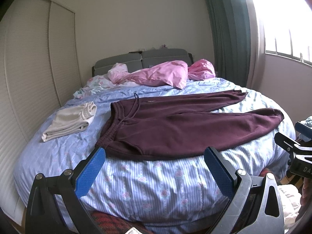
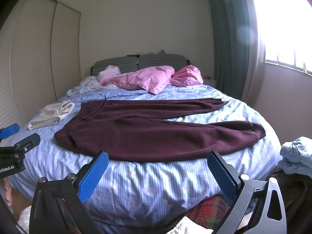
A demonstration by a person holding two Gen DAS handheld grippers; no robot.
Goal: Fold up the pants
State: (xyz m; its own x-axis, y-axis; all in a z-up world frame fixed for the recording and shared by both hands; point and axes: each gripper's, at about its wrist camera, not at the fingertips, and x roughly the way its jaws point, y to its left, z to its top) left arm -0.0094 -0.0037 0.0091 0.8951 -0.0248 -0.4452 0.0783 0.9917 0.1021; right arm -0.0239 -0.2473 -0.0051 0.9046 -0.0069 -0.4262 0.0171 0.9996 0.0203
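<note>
Maroon pants (image 1: pixel 175 128) are seen spread flat across the near half of the bed (image 1: pixel 156 185), waistband left, legs splayed right. The left gripper (image 1: pixel 156 173) and right gripper (image 2: pixel 158 177) are held off the bed's near edge, fingers spread wide, nothing grasped. The near hem overhangs that edge; a one-layer pinch could drag the pants floorward. Folded beige clothing (image 1: pixel 70 122) crowds the left; open sheet remains beyond.

A bed (image 1: pixel 156 185) under a blue striped, rose-print cover fills the room; pink bedding (image 1: pixel 161 74) lies crumpled at its grey headboard (image 1: pixel 161 53), a folded cream garment (image 1: pixel 70 121) near its left edge. Green curtains (image 1: pixel 228 29) flank a bright window (image 1: pixel 288 29).
</note>
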